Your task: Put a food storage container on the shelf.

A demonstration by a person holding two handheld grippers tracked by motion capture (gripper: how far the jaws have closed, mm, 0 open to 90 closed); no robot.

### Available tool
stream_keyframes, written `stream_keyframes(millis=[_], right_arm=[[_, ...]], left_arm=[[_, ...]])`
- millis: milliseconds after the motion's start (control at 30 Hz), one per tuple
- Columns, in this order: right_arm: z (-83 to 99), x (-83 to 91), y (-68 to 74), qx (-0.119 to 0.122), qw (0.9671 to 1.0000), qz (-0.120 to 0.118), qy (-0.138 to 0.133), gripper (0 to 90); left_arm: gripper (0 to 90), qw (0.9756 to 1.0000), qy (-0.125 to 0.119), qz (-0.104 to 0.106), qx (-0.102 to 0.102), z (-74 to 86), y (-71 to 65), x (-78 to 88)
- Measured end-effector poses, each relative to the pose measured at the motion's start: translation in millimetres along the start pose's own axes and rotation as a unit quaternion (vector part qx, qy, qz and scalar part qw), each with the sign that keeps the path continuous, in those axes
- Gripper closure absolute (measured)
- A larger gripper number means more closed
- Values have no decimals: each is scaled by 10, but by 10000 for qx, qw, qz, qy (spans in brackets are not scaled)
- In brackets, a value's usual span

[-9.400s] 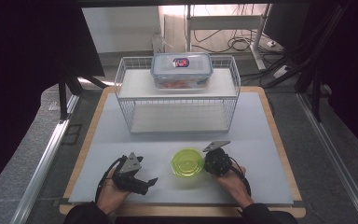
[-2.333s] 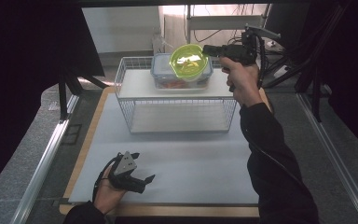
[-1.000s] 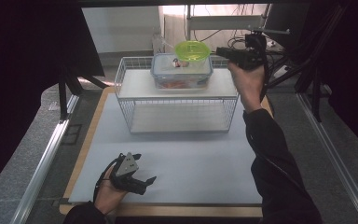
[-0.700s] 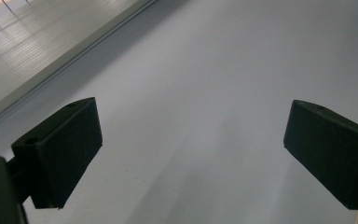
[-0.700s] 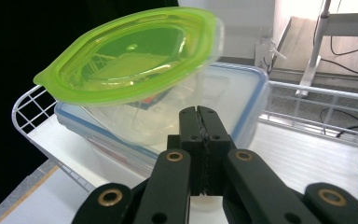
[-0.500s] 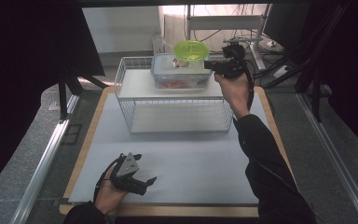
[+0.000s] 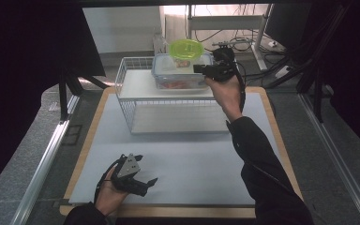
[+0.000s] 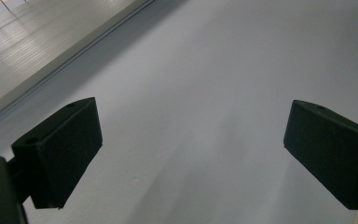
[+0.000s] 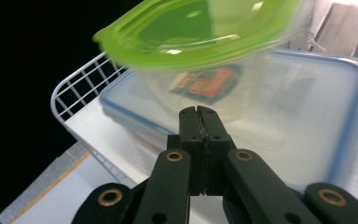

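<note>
green-lidded tub: we saw the clear round tub with the green lid (image 7: 186, 49) sitting on top of the blue-rimmed box, tilted a little in the right gripper view (image 9: 205, 28), where it was blurred.
blue-rimmed box: we found the clear box with the blue rim (image 7: 180, 75) on the white top of the wire rack, a red label showing through its lid (image 9: 205, 84).
wire rack: the white wire rack (image 7: 126, 101) stood at the far side of the grey mat.
right gripper: our right gripper (image 7: 201, 69) was held out over the rack, just beside the tub. in its own view (image 9: 199, 114) the two jaws were pressed flat together with nothing between them, their tips just short of the tub's wall; we could not tell whether they touched it. the jaws had just been closing, with nothing caught in them.
left gripper: our left gripper (image 7: 145, 183) lay in the hand at the near edge of the mat, well apart from the rack. its jaws stood wide apart (image 8: 191, 149) over bare mat, holding nothing.
mat: the grey mat (image 7: 192, 159) covered the wooden board (image 7: 89, 140).
</note>
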State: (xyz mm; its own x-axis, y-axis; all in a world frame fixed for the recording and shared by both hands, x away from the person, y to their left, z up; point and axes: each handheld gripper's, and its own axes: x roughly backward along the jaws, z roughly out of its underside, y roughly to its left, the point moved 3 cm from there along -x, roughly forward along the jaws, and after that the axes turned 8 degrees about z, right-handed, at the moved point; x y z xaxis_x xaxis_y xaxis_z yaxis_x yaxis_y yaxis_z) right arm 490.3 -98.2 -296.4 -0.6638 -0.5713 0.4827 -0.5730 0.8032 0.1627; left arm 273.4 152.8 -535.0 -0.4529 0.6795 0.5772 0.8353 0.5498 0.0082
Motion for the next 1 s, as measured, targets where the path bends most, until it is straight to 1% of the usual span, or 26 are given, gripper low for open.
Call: stream_keyframes(millis=[67,167,367,467,533,600,667,733,800,900,1000], right_arm=[[-5,-26,40,77,10000,-6,-10,900],[-33,-61,63,46,10000,-37,-26,900],[-73,-124,78,36,10000,-12,-14,898],[-49,-124,77,78,10000,-16,-26,860],[-17,-104,76,160,9999,-6,-46,803],[15,-63,68,179,9998,-33,-106,739],[44,-16,59,215,9997,-55,-143,653],[80,28,57,301,9994,-51,-176,569],[123,72,61,358,9992,-60,-187,499],[195,139,75,489,9985,-68,-224,433],[267,200,98,615,9978,-90,-216,384]], left_arm=[[41,10000,10,1,-7,0,-2,-1],[41,10000,12,10,-16,-2,-5,-2],[41,10000,-2,6,-6,0,-2,2],[41,10000,-9,4,-5,0,-1,4],[41,10000,-13,3,4,0,1,5],[41,10000,-9,0,11,2,2,7],[41,10000,-22,5,23,-1,1,7],[40,10000,-5,-1,20,1,0,3],[40,10000,-9,5,19,-1,-2,0],[40,10000,-3,5,8,-3,-6,-1],[40,10000,-4,13,1,-5,-12,-3]])
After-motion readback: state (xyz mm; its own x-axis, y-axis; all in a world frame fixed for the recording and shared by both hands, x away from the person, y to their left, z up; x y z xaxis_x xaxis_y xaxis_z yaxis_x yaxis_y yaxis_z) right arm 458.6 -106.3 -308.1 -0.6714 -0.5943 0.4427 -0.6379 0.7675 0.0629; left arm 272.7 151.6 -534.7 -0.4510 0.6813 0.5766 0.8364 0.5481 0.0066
